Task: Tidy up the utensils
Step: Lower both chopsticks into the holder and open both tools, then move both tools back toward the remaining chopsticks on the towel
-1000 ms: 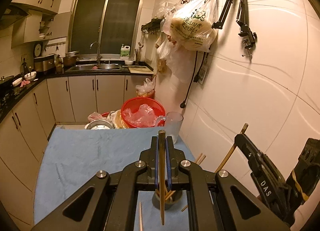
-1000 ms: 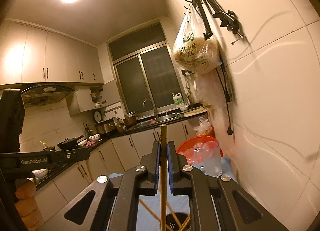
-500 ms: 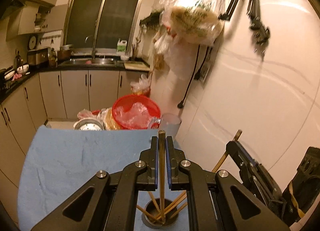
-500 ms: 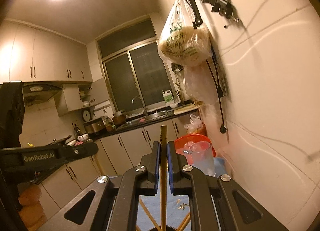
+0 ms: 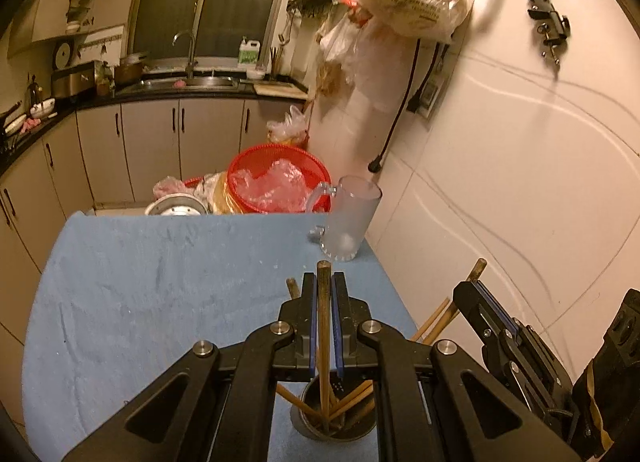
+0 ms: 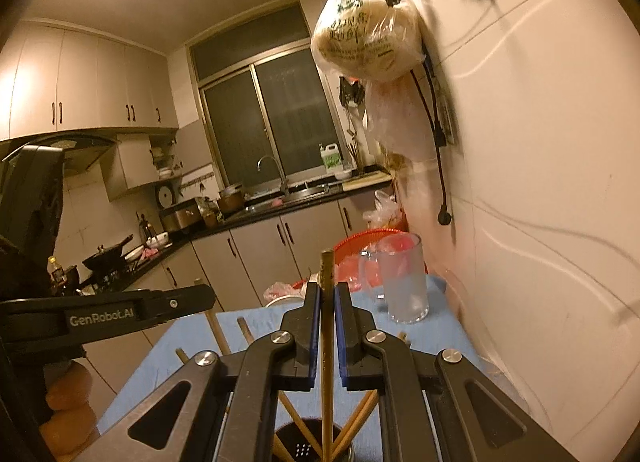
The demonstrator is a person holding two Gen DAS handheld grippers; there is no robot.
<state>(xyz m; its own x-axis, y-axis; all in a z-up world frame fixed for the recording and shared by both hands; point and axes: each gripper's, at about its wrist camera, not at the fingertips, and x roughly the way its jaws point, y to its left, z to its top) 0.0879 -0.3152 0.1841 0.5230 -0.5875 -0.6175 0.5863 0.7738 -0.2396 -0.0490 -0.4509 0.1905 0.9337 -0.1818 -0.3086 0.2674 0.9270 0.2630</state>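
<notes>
Both chopsticks now dip into the metal holder (image 5: 338, 420) at bottom centre; left gripper (image 5: 324, 290) and right gripper (image 6: 328, 298) each pinch one chopstick. One frosted mug (image 5: 350, 222) stands behind.

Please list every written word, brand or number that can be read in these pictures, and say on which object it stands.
"GenRobot.AI": white letters on the left claw, on its black side, in the right wrist view.
Green print on the hanging plastic bag: too blurred to read.
Label on the white jug by the window: too small.
</notes>
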